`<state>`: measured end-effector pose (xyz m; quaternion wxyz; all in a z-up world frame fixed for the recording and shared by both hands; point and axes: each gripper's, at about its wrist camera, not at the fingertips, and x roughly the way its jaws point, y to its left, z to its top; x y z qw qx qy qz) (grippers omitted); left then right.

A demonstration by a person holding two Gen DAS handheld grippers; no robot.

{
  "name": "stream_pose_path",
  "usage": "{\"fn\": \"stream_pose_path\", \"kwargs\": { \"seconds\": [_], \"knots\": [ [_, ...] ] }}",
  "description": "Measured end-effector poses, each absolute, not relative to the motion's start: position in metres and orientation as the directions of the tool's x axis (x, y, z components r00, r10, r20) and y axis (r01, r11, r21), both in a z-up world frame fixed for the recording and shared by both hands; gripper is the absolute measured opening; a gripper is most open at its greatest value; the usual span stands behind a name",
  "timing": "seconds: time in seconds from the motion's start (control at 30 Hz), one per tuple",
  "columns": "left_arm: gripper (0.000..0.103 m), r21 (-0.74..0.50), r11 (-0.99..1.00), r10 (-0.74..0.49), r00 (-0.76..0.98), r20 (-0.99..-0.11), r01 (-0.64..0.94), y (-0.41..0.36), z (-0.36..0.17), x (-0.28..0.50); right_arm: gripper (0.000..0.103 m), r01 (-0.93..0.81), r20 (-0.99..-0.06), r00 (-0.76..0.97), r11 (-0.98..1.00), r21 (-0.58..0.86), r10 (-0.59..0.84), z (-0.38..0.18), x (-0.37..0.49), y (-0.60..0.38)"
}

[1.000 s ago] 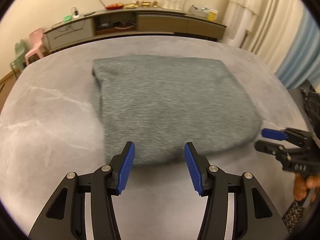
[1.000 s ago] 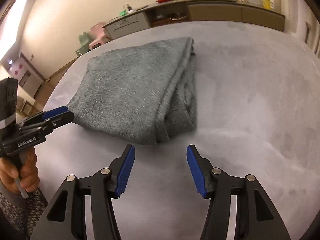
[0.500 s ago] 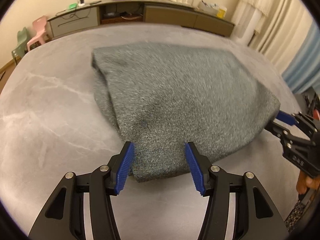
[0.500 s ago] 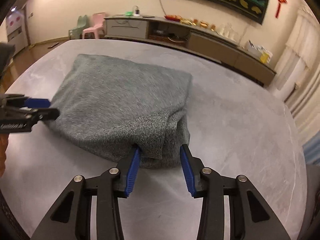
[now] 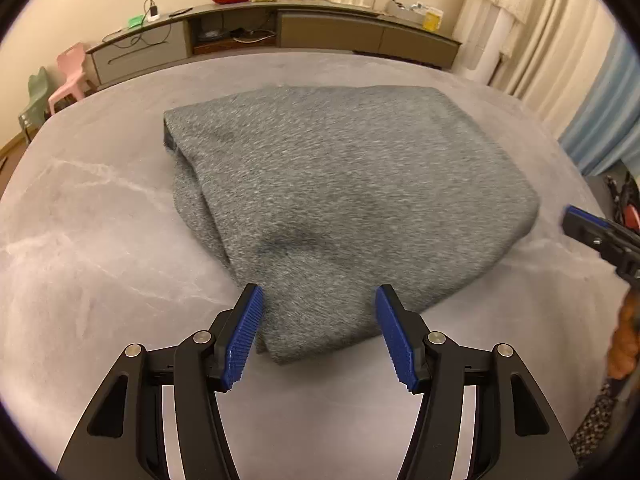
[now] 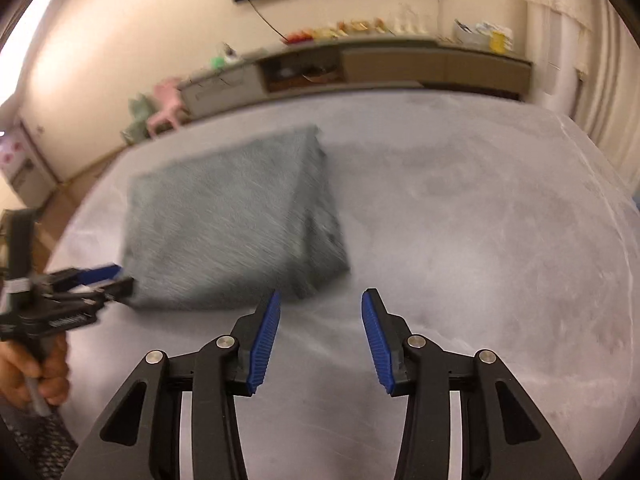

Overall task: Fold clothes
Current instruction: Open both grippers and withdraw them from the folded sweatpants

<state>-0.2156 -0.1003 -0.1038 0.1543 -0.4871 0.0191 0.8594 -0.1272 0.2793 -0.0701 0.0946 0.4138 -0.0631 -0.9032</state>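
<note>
The grey garment [image 5: 340,200] is found folded compactly on the table [image 5: 80,240]; both the left gripper [image 5: 318,332] and right gripper [image 6: 320,336] are held open and empty, little judged left.

grey marble table [image 5: 100,248] | on it: folded grey sweater [image 5: 340,200]

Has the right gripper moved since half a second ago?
Yes. The right gripper has backed off the grey sweater, whose near edge now lies ahead of its open fingers.
</note>
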Motion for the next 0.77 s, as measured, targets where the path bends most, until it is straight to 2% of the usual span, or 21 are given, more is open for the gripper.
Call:
{"fn": "stream_pose_path", "kwargs": {
  "seconds": [0.03,0.17,0.3,0.37,0.43,0.47,0.6,0.77],
  "knots": [
    [0.062,-0.111,-0.953,0.239,-0.48,-0.844,-0.28,-0.099,-0.102,-0.213,0.045,0.132,-0.74,-0.631,-0.972,0.194,-0.233,-0.072,-0.133,0.274],
    [0.077,-0.059,-0.973,0.165,-0.492,-0.855,-0.225,-0.092,-0.096,-0.194,0.045,0.1,-0.78,-0.561,-0.958,0.27,-0.278,-0.093,-0.151,0.269],
    [0.08,-0.038,-0.972,0.15,-0.491,-0.858,-0.231,-0.074,-0.094,-0.17,0.045,0.084,-0.79,-0.517,-0.939,0.335,-0.328,-0.098,-0.15,0.267],
    [0.088,-0.051,-0.969,0.17,-0.501,-0.849,-0.242,-0.062,-0.089,-0.157,0.045,0.106,-0.799,-0.519,-0.951,0.291,-0.302,-0.093,-0.143,0.264],
    [0.09,-0.033,-0.971,0.16,-0.535,-0.83,-0.239,-0.052,-0.085,-0.144,0.049,0.137,-0.813,-0.518,-0.964,0.228,-0.266,-0.091,-0.137,0.259],
    [0.091,-0.032,-0.973,0.156,-0.547,-0.823,-0.229,-0.048,-0.084,-0.137,0.054,0.159,-0.823,-0.514,-0.969,0.189,-0.244,-0.091,-0.134,0.256],
    [0.092,-0.084,-0.983,0.164,-0.573,-0.803,-0.164,-0.042,-0.079,-0.115,0.055,0.266,-0.846,-0.504,-0.963,0.04,-0.174,-0.092,-0.117,0.242],
    [0.092,-0.05,-0.984,0.145,-0.6,-0.787,-0.172,-0.035,-0.073,-0.104,0.056,0.338,-0.845,-0.5,-0.941,0.012,-0.19,-0.087,-0.099,0.234]
  ]
}}
